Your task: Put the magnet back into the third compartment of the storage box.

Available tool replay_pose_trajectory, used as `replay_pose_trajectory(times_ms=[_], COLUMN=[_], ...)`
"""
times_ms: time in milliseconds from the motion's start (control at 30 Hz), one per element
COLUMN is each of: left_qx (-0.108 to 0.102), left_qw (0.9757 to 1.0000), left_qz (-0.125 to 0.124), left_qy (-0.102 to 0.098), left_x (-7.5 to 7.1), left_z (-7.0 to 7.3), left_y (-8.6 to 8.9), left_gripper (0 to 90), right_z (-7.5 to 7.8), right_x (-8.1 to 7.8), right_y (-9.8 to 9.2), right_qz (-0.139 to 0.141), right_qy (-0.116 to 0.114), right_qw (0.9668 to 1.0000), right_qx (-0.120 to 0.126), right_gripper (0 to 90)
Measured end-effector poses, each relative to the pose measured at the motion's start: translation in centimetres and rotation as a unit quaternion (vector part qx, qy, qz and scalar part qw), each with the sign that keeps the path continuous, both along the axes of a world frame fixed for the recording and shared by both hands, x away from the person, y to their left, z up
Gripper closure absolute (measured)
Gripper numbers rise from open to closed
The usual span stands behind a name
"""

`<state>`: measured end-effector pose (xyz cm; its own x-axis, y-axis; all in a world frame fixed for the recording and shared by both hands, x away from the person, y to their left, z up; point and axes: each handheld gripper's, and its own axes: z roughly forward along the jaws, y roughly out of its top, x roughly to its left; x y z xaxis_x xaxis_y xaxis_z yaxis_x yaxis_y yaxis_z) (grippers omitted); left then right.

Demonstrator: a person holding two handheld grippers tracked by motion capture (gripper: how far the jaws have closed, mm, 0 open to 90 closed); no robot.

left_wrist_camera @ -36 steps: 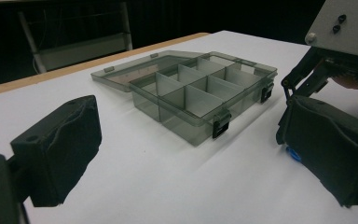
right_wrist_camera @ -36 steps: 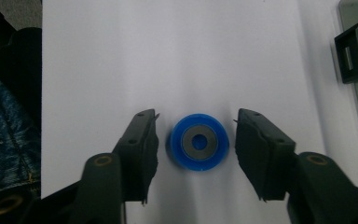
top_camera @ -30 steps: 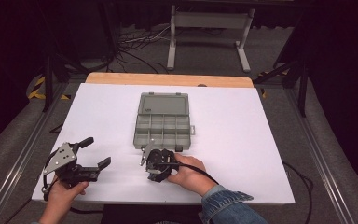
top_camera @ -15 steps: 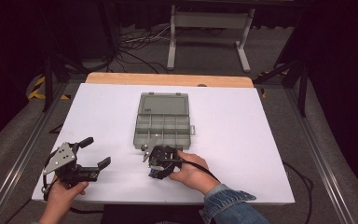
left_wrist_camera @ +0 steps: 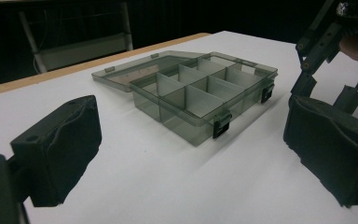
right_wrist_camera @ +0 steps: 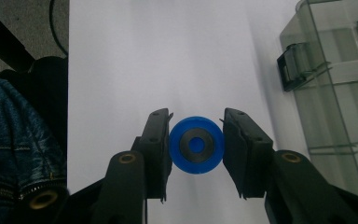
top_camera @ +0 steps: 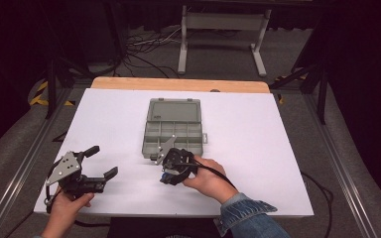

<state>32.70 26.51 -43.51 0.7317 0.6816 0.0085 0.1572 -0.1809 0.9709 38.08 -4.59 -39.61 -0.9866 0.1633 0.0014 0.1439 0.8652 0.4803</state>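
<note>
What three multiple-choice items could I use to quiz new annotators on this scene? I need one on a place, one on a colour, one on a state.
1. Where does the organiser box lie?
A. on the floor
B. on the white table, beyond the right gripper
C. in the left gripper

2. What colour is the wheel between the right gripper's jaws?
A. blue
B. red
C. yellow

3. How stands the left gripper?
A. shut on the box
B. shut on the wheel
C. open, holding nothing

Answers: 1 B, the high view shows it on the table; 2 A, blue rim, dark hub; 3 C, its pads stand wide apart.
</note>
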Motion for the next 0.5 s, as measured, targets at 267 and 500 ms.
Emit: replay_pose_trajectory(times_ms=[267,500], left_qx=[-0.004,-0.004], left_qw=[1.0,1.0], left_qz=[0.002,0.002], left_qy=[-0.002,-0.002], left_x=[0.0,0.0], left_z=[0.0,0.0], left_y=[0.0,0.0], left_gripper=[4.9,4.9], right_z=[0.8,1.9], right_x=[0.4,0.9], right_y=[-0.5,-1.0], right_qz=[0.002,-0.006], right_qy=[-0.004,-0.011], right_qw=[1.0,0.9998], right_qx=[0.006,0.014], right_gripper=[62.3,62.2])
